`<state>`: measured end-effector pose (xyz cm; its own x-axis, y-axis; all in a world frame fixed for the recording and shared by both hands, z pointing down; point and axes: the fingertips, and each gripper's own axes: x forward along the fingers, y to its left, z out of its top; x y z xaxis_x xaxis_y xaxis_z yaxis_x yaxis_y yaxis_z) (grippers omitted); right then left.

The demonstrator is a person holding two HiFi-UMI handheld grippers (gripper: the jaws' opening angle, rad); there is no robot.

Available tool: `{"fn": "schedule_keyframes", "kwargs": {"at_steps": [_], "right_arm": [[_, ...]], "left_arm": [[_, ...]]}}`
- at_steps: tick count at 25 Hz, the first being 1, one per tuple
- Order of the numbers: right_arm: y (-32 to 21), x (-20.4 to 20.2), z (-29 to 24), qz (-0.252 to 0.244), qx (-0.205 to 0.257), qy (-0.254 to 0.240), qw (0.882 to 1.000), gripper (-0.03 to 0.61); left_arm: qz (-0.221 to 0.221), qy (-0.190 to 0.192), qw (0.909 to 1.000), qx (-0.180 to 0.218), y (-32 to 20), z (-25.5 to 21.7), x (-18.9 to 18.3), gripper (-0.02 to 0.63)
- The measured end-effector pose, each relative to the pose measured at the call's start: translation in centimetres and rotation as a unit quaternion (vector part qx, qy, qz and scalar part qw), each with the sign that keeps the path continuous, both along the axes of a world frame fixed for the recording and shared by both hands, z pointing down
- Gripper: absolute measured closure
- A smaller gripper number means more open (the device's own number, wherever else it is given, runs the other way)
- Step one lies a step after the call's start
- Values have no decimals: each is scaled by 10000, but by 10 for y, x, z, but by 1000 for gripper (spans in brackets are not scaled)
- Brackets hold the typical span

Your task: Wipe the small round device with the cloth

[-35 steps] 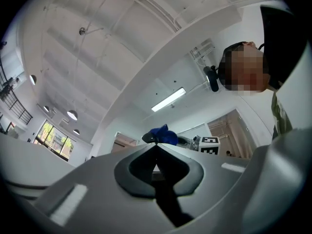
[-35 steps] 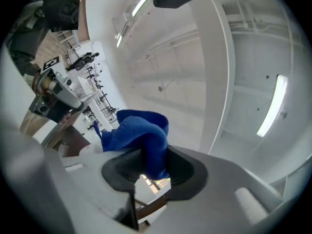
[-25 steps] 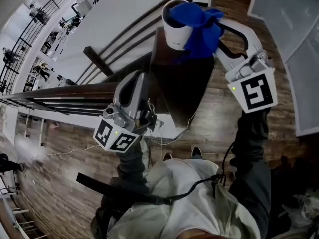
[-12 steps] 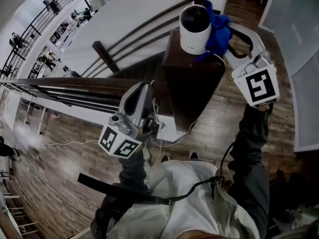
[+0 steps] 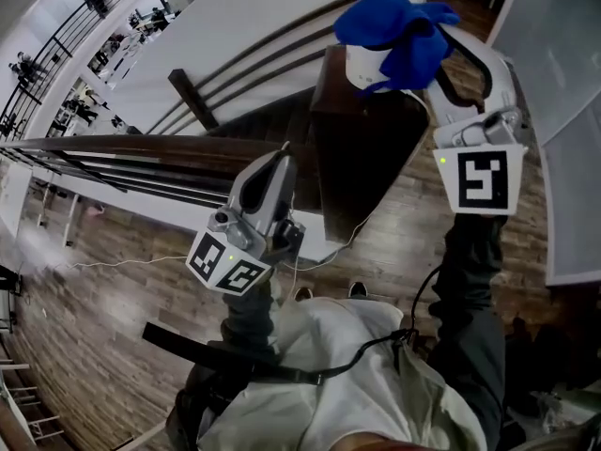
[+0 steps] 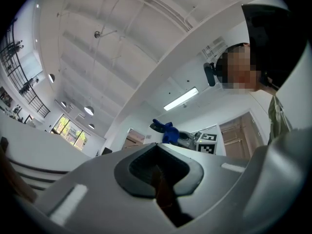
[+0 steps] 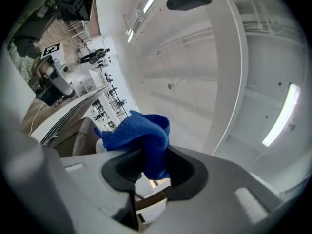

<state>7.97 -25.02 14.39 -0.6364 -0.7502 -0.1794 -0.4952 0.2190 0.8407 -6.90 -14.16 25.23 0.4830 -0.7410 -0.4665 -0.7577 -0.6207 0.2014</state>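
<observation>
Cloth (image 5: 394,31), your blue one, now sits on top of the small round device (image 5: 364,64) and hides its dark top. Half a second ago it hung at the device's right side and the top showed. Your right gripper (image 7: 152,177) has its jaws pinched tight on the cloth. The white device stands on the dark wooden post (image 5: 362,148), at the top of the head view. Your left gripper (image 6: 157,179) is held low near the railing (image 5: 141,148), well apart from the device, jaws pressed together with nothing in them.
</observation>
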Motion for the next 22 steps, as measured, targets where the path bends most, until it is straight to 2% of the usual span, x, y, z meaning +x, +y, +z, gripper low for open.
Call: {"fn": "schedule_keyframes", "kwargs": {"at_steps": [3, 5, 7, 9, 13, 16, 18, 20, 22], "right_arm": [[13, -12, 37, 147, -219, 309, 9992, 457], [22, -18, 38, 131, -205, 403, 9989, 457], [26, -21, 17, 286, -16, 603, 9978, 457], [28, -26, -16, 585, 420, 760, 9945, 457], [24, -45, -58, 1263, 1152, 1263, 9772, 457], [23, -61, -55, 1642, 1439, 1849, 9582, 457], [29, -63, -45, 1863, 1674, 1960, 9481, 457], [36, -64, -26, 1878, 1767, 2014, 9450, 457], [42, -68, 4, 1778, 1647, 2229, 9442, 457]], "left_arm": [[101, -20, 9999, 28, 1, -1, -9, 612], [137, 6, 9999, 19, -1, -5, -18, 612], [208, 58, 9998, -21, -5, -8, -23, 612], [305, 121, 9994, -76, -10, -6, -27, 612], [501, 191, 9985, -107, -14, -2, -26, 612], [559, 201, 9982, 0, -12, -10, -25, 612], [529, 171, 9984, 125, -13, -18, -26, 612], [494, 123, 9984, 251, -18, -23, -27, 612], [472, 123, 9984, 302, -22, -22, -30, 612]]}}
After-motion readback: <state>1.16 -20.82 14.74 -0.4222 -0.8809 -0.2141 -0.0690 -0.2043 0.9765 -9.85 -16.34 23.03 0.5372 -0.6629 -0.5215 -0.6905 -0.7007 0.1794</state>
